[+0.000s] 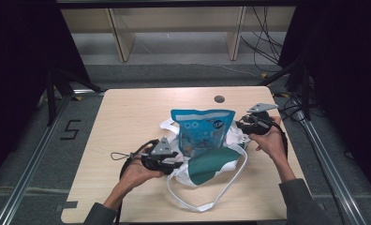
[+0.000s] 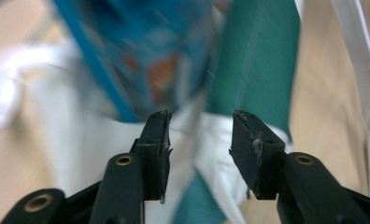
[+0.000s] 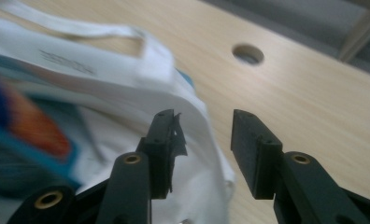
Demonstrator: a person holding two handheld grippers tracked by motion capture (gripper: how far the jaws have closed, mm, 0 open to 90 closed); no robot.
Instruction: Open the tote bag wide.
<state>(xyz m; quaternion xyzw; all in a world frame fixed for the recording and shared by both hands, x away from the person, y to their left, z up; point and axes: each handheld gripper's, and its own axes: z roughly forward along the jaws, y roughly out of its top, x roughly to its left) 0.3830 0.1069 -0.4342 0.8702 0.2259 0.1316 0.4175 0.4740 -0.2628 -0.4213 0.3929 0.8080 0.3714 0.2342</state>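
Tote bag [image 1: 207, 164] holding a blue pouch [image 1: 203, 131] lies on the wooden table [image 1: 127, 117].

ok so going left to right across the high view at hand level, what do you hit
left tool → green flap of the white bag → blue snack pouch → right tool
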